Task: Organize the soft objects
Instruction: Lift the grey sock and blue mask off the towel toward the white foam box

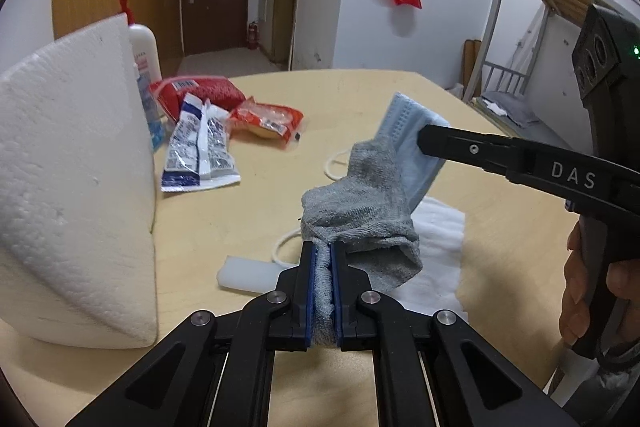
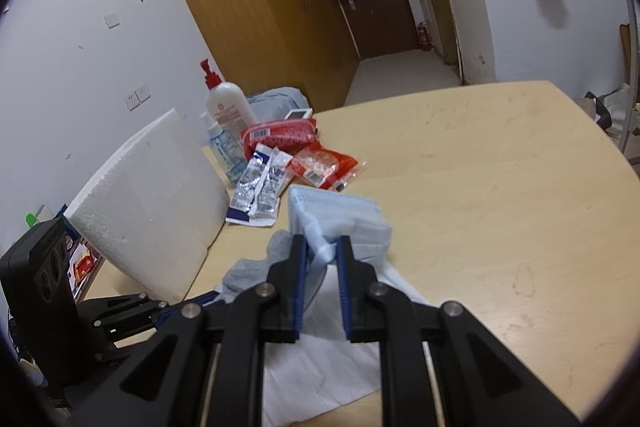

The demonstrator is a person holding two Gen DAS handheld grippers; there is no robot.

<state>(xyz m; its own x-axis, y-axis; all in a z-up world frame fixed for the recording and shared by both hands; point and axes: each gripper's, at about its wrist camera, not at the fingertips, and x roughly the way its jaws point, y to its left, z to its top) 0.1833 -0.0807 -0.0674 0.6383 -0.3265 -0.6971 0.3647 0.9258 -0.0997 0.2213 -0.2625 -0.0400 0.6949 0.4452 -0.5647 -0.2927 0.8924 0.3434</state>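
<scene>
My left gripper (image 1: pixel 323 251) is shut on a grey sock (image 1: pixel 360 211), held a little above the wooden table (image 1: pixel 460 115). My right gripper (image 2: pixel 323 247) is shut on a blue face mask (image 2: pixel 340 219); in the left wrist view its fingers (image 1: pixel 472 147) come in from the right and pinch the mask (image 1: pixel 412 131), which stands up behind the sock. The sock also shows in the right wrist view (image 2: pixel 256 267), left of the mask. A white cloth (image 1: pixel 436 239) lies flat on the table under both; it also shows in the right wrist view (image 2: pixel 320 367).
A large white foam block (image 1: pixel 76 187) stands at the left. Behind it are a lotion bottle (image 1: pixel 144 55), a red pouch (image 1: pixel 200 91), foil sachets (image 1: pixel 200 147) and a red snack pack (image 1: pixel 268 119). A small white block (image 1: pixel 248 273) and a white cord (image 1: pixel 284 247) lie near my left fingers.
</scene>
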